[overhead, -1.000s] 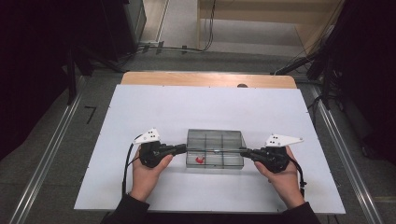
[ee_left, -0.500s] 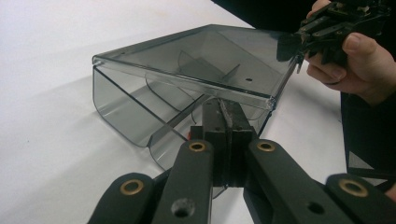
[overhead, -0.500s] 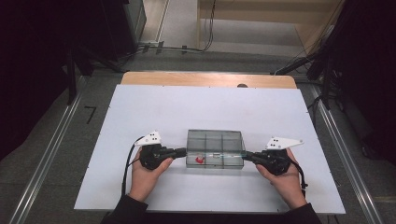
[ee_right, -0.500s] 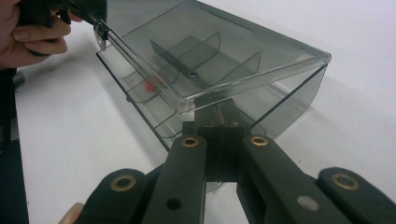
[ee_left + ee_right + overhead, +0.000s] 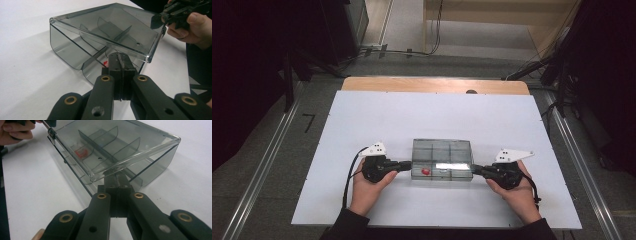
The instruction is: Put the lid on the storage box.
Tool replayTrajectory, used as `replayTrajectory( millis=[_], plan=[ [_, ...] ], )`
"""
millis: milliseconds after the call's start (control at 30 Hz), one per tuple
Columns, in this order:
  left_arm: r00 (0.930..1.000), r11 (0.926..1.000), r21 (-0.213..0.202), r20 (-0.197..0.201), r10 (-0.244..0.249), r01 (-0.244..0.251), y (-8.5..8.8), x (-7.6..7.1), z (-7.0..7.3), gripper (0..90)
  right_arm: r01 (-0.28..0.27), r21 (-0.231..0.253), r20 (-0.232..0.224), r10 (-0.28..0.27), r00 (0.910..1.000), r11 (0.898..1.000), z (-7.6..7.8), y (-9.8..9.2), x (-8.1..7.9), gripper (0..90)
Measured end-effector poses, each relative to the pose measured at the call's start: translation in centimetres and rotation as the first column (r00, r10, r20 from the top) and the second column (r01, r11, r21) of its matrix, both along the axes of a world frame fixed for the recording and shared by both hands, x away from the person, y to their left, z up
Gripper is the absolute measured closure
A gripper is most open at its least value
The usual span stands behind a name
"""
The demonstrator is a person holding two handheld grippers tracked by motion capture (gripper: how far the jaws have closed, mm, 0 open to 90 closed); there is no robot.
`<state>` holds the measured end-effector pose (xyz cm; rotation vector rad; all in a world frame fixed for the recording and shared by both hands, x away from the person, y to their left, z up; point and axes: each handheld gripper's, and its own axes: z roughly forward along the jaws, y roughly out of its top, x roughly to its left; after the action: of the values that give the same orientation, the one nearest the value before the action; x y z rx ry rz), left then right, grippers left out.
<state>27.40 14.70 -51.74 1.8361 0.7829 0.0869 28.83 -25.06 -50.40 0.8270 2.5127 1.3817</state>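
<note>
A smoky clear plastic compartment box (image 5: 442, 159) lies on the white tabletop, and its hinged lid (image 5: 105, 30) is lifted a little at the near edge. A small red item (image 5: 426, 171) sits in a front-left compartment. My left gripper (image 5: 408, 164) is shut, with its tips against the box's left end, just under the lid edge (image 5: 119, 58). My right gripper (image 5: 474, 169) is shut too, its tips tucked under the lid at the right end (image 5: 117, 176). The red item (image 5: 81, 152) shows through the lid (image 5: 117, 142). Dividers split the inside into several cells.
The white board (image 5: 437, 115) covers a wooden table whose far edge (image 5: 432, 85) shows. Metal rails (image 5: 267, 165) run along both sides on the floor. Cables (image 5: 349, 175) trail from each gripper toward the person.
</note>
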Motion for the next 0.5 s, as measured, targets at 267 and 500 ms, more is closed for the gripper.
replayTrajectory(
  millis=[267,500],
  plan=[
    [1.0000,0.9998,0.020,-0.008,-0.001,0.001,-0.03,0.05,-0.17,90.0,-0.008,0.000,-0.002,0.008,1.0000,1.000,0.00,-0.25,-0.06,88.3],
    [0.9997,0.9992,0.039,-0.023,-0.013,0.013,-0.10,0.16,-0.41,90.0,0.009,-0.040,0.008,-0.009,0.9999,0.999,-0.30,-0.41,-0.25,88.4]
  ],
)
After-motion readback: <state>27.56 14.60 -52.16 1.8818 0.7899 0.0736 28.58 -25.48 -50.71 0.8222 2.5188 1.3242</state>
